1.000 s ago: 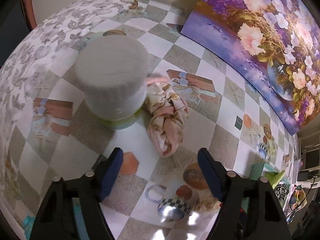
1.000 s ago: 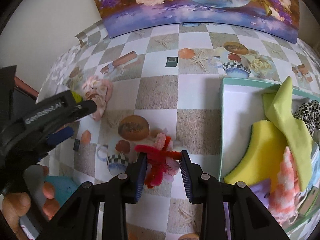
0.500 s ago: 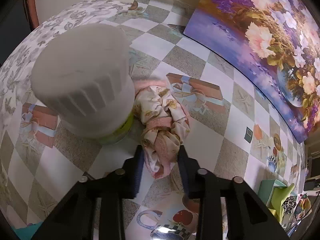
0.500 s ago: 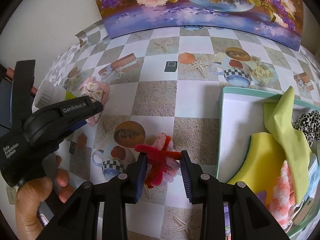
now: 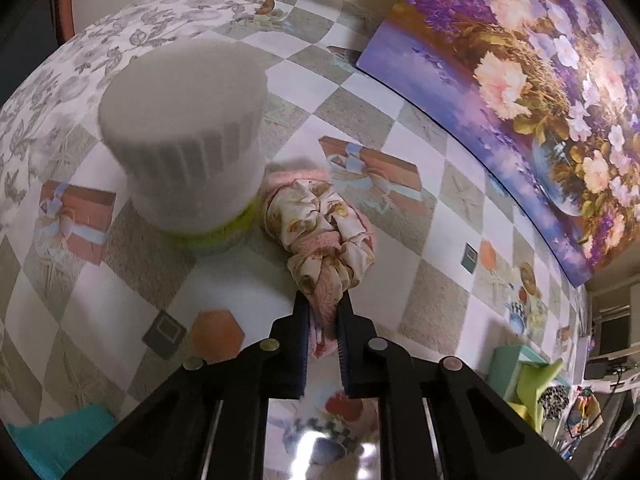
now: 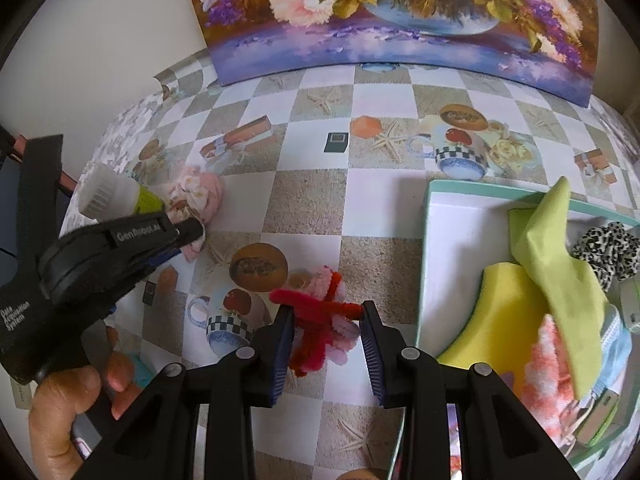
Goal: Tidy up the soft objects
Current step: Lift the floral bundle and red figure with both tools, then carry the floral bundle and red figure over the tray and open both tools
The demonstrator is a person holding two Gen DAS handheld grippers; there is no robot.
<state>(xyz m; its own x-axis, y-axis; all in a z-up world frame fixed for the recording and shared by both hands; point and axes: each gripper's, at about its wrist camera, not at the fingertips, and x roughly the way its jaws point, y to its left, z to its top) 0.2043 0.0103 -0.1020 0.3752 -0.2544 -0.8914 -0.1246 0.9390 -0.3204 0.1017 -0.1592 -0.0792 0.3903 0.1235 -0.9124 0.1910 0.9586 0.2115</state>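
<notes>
The left tool (image 5: 323, 312) pinched the pink floral fabric scrunchie (image 5: 320, 224); lifting might topple the touching white-capped bottle (image 5: 188, 140). The right tool (image 6: 326, 320) loosely straddled red-and-pink fuzzy pipe-cleaners (image 6: 320, 316).

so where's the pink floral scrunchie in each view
Left wrist: the scrunchie lies centre frame, its near end pinched in the left gripper.
Right wrist: far left of centre, at the left gripper's tip.
Shared landmark: the white-capped bottle, right beside the scrunchie in both views.

Between the left fingers (image 5: 299, 332), the scrunchie (image 5: 320, 236) looks like soft, crinkled printed cloth. Between the right fingers (image 6: 285, 344), the pipe cleaners (image 6: 320, 316) look fuzzy. The tablecloth (image 6: 308, 208) looks smooth and glossy.
</notes>
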